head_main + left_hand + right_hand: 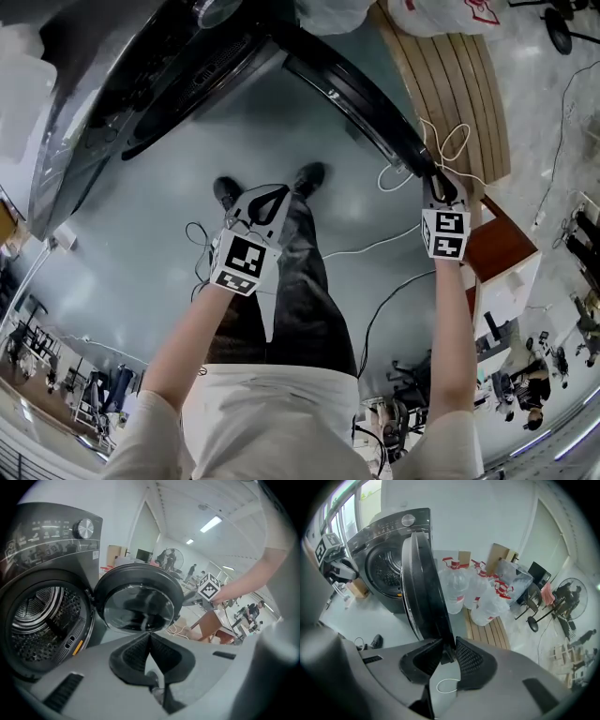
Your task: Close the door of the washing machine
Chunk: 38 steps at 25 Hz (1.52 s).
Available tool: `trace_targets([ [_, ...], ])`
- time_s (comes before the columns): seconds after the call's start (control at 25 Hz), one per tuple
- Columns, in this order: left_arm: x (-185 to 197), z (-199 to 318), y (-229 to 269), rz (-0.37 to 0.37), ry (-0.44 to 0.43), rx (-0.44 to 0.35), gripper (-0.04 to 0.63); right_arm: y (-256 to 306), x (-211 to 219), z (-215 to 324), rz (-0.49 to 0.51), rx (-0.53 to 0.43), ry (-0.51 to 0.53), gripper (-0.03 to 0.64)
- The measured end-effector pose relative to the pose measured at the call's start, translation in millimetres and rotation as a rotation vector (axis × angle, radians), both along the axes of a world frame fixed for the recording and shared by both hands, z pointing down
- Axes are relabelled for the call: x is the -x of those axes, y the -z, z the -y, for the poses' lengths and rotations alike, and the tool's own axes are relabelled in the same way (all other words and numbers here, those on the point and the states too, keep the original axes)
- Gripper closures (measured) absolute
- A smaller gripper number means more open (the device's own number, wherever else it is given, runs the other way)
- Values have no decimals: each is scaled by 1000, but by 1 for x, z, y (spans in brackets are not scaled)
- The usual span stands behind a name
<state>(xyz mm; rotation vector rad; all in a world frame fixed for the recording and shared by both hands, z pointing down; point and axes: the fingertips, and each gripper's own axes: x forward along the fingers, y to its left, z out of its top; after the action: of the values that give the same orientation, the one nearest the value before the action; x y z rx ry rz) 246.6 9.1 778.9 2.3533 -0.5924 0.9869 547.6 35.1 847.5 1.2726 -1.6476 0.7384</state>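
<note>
The dark washing machine (112, 84) stands at the upper left, its drum (37, 616) open. Its round door (356, 98) swings out toward the right. My right gripper (441, 187) is shut on the door's outer edge, and in the right gripper view the rim (424, 588) runs down between the pads (468, 660). My left gripper (272, 195) hangs over the floor in front of the machine, apart from it. Its jaws (150, 637) are shut with nothing between them. From the left gripper view, the door's glass (138, 606) faces me.
A wooden pallet (459, 84) with large clear water bottles (461, 590) lies right behind the door. White cable loops (417, 169) and a red-brown cabinet (502, 248) sit by the right gripper. The person's shoes (309, 176) and dark cables (197, 239) are on the floor.
</note>
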Motion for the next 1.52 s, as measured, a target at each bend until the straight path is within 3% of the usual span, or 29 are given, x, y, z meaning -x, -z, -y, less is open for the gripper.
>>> trace_targets([
  [0.8, 130, -43, -7, 22, 16, 21, 586, -11, 166, -75, 70, 90, 89, 515],
  [1.52, 243, -46, -27, 53, 129, 41, 586, -15, 345, -85, 294, 161, 35, 459],
])
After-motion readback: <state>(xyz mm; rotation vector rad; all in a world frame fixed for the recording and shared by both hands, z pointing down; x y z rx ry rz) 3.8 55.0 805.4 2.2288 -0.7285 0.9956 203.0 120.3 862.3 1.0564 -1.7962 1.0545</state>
